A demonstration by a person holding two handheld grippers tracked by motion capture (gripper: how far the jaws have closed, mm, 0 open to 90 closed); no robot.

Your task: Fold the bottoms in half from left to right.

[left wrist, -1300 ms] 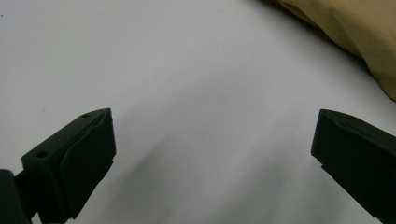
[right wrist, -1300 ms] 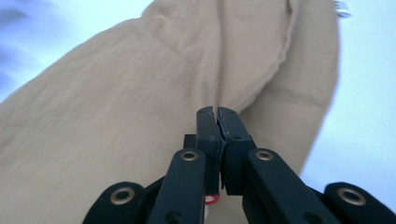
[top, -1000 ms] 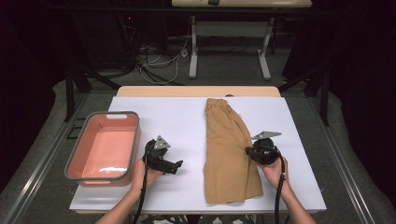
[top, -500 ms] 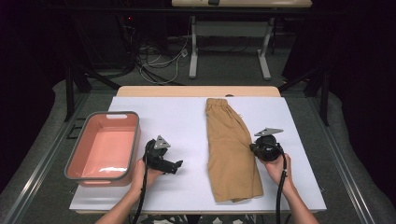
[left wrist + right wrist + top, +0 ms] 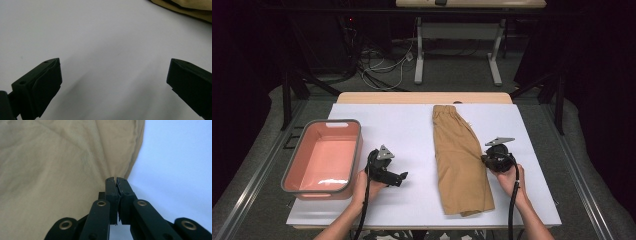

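So far little of the folding looks done: the shorts (image 5: 460,157) lie flat and doubled lengthwise on the white sheet (image 5: 412,130), a long tan strip running from the waistband at 12 o'clock to the hem at 6, right of the table's centre. The right gripper (image 5: 486,159) sits at the strip's 3 o'clock edge, and in its own view the jaws are pressed together at the very rim of the cloth (image 5: 62,157); whether a pinch of fabric is between them I cannot tell, though the edge puckers just at the tips. The left gripper (image 5: 404,178) rests on bare sheet toward 9 o'clock of the shorts, well apart from them, jaws spread wide with nothing between. By my reading the grab is in hand, and the fold across and any move to the bin (image 5: 324,159), far at 9 o'clock, are left. The shorts are soft woven cotton, matte, lightly creased, with a stitched seam along the edge and a gathered waistband. The sheet is smooth, flat and pale. The bin is a pink rectangular tub with rounded corners, a grey rim and glossy walls, empty inside.
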